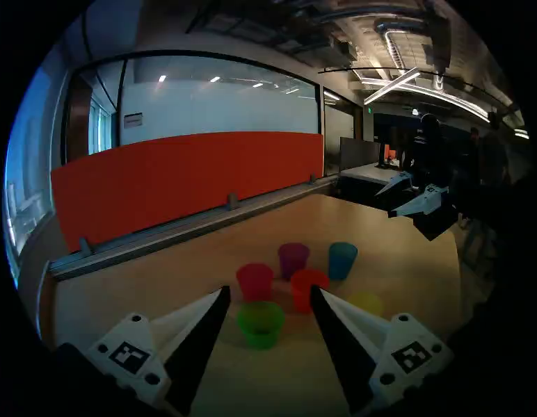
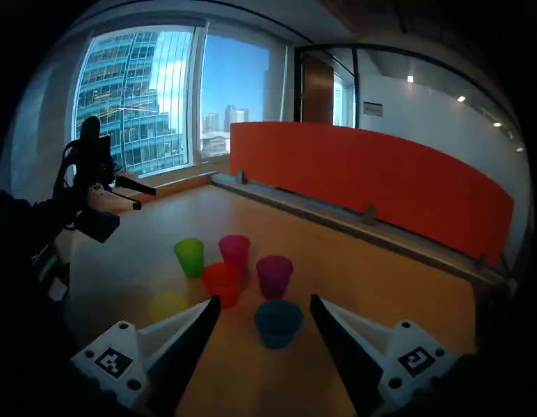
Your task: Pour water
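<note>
Six small plastic cups stood upright and mouth-up in a close cluster on a wooden tabletop (image 1: pixel 414 260). All were tapered and translucent; their contents could not be told.
- Green cup (image 1: pixel 260 323) – at one end of the cluster.
- Pink cup (image 1: pixel 255 280) – just beside the green.
- Red cup (image 1: pixel 308 288) – in the middle.
- Purple cup (image 1: pixel 293 258) – beside the pink and the red.
- Blue cup (image 1: pixel 342 259) – at the end opposite the green.
- Yellow cup (image 1: pixel 366 303) – dim, set to one side of the red.
</note>
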